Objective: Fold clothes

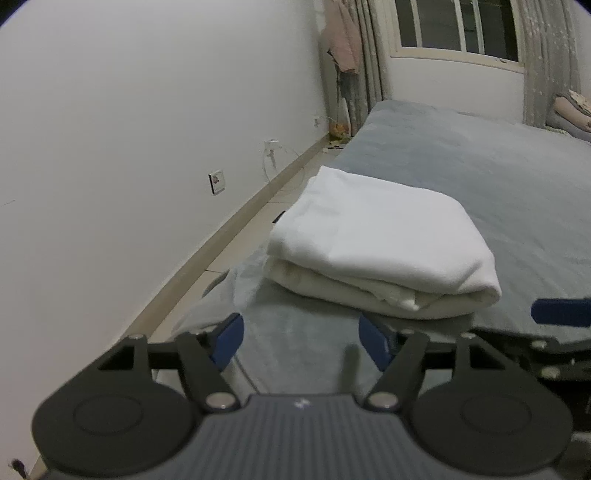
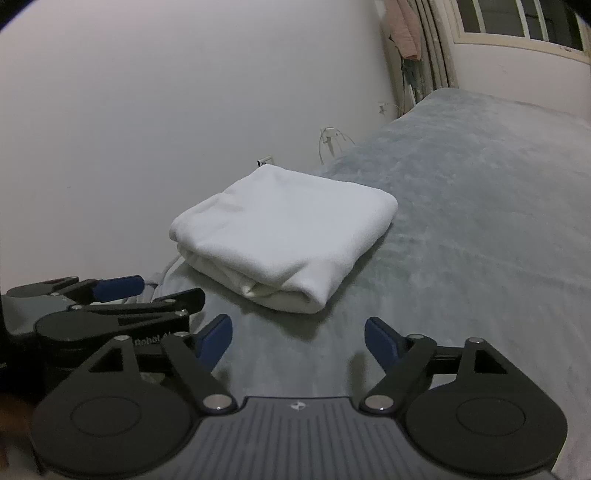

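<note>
Left gripper [image 1: 301,341] and right gripper [image 2: 298,341] both spread, empty, just short of folded white garment [image 2: 284,236] on grey blanket [image 2: 480,221].

plain white wall [image 1: 147,110] with sockets, grey-covered bed [image 1: 498,192], tiled floor [image 1: 258,229], curtained window [image 1: 454,26], dim light.

Your left gripper [image 1: 301,341] and right gripper [image 2: 298,341] sit side by side, angled downward, jaws apart, nothing between them.
</note>
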`<state>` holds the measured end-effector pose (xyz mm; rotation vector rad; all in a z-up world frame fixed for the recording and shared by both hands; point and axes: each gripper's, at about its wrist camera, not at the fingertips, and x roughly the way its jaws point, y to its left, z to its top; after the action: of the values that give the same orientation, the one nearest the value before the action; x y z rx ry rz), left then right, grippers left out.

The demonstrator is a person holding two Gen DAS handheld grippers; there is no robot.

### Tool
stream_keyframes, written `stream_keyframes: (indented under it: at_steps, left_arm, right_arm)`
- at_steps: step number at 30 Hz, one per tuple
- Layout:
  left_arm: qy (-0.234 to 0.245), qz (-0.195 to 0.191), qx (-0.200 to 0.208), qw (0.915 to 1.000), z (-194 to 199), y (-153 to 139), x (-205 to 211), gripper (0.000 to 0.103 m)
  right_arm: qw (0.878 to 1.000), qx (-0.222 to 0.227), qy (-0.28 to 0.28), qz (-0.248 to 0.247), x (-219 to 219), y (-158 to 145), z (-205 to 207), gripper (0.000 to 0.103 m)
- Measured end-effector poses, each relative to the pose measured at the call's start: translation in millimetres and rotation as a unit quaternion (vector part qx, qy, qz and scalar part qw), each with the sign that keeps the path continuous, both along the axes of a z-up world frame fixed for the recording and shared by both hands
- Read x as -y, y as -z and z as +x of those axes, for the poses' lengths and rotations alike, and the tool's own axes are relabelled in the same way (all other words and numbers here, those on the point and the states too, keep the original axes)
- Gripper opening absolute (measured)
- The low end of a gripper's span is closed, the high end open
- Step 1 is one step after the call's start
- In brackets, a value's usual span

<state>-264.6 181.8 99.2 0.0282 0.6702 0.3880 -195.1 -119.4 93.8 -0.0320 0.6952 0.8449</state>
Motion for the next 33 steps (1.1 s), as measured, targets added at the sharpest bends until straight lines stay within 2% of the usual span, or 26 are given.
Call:
stream_keyframes:
  at_steps: [5, 13, 16, 23, 26, 33]
  left_arm:
    - [-0.004, 0.016, 0.013, 0.9998, 0.3, -4.5, 4.8, 0.076]
    - [0.004, 0.014, 0.01, 0.9998, 5.5, -3.5, 2.7, 0.083]
    - [0.01, 0.01, 0.009, 0.9999, 8.6, -1.0, 2.1, 0.094]
    - [0.02, 0.013, 0.004, 0.9997, 11.2, 2.3, 4.1, 0.097]
    - [0.025, -0.003, 0.005, 0.9997, 11.4, 3.2, 1.7, 0.102]
    - [0.033, -0.011, 0.005, 0.9994, 14.1, 5.1, 1.8, 0.103]
  right_arm:
    - [1.0, 0.008, 0.005, -0.003, 2.1, 4.8, -1.4, 0.093]
    - [1.0, 0.013, 0.022, -0.003, 6.9, 8.1, 2.8, 0.102]
    - [1.0, 0.013, 0.022, -0.006, 10.0, 7.8, 5.4, 0.103]
    - [1.0, 0.014, 0.019, -0.016, 12.6, 9.8, 7.2, 0.103]
    - [0.999, 0.02, 0.019, -0.024, 13.1, 10.1, 8.3, 0.103]
    - [0.999, 0.021, 0.011, -0.027, 15.2, 10.7, 12.4, 0.103]
